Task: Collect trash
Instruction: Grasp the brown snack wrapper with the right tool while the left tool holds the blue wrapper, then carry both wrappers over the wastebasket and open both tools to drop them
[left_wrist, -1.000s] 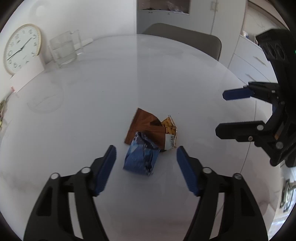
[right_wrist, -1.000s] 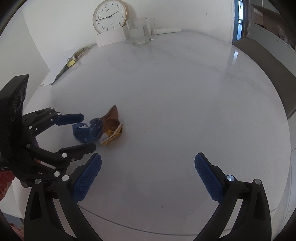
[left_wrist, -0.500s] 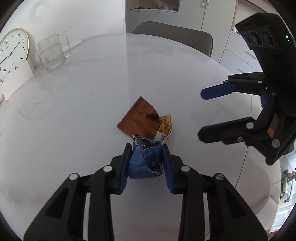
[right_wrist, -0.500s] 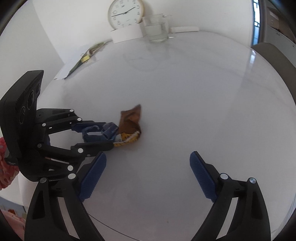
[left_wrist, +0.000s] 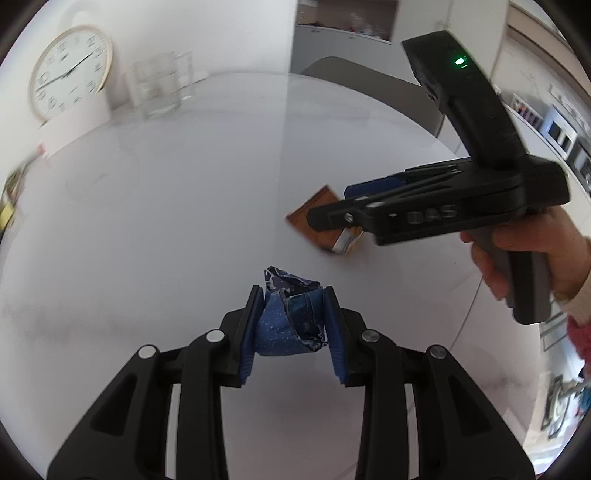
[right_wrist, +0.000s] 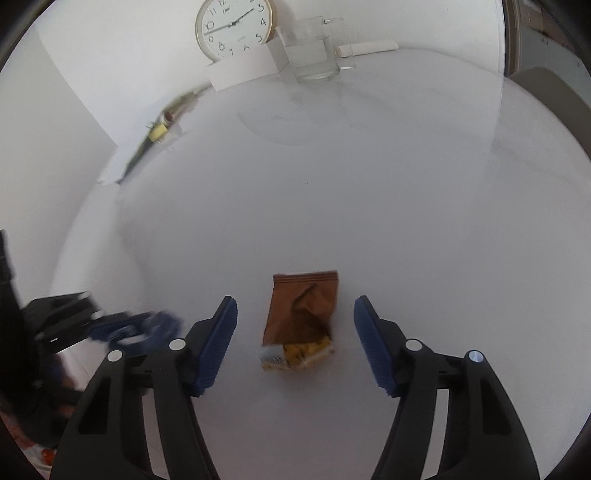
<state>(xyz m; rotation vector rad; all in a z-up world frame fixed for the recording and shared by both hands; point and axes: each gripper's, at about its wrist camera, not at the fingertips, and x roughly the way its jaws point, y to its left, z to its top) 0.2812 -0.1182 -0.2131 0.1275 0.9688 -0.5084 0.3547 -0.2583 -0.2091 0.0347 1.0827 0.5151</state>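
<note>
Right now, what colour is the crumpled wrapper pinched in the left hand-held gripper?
Dark blue with tiny pale dots: the crumpled wrapper, clearest in the left wrist view.

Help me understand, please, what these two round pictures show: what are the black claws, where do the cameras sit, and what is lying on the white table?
No robot arm is here: a person holds a hand-held two-finger gripper in each hand, each with a fisheye camera looking along its fingers.

The left view shows the left gripper shut on a crumpled blue wrapper. Beyond it you see the right gripper from the side, and the hand holding its handle.

The right view shows the right gripper's own jaws, which have just been closing. The brown snack packet lies between them on the white table, not yet touched.

At the far edge stand a clock and a glass jug.
</note>
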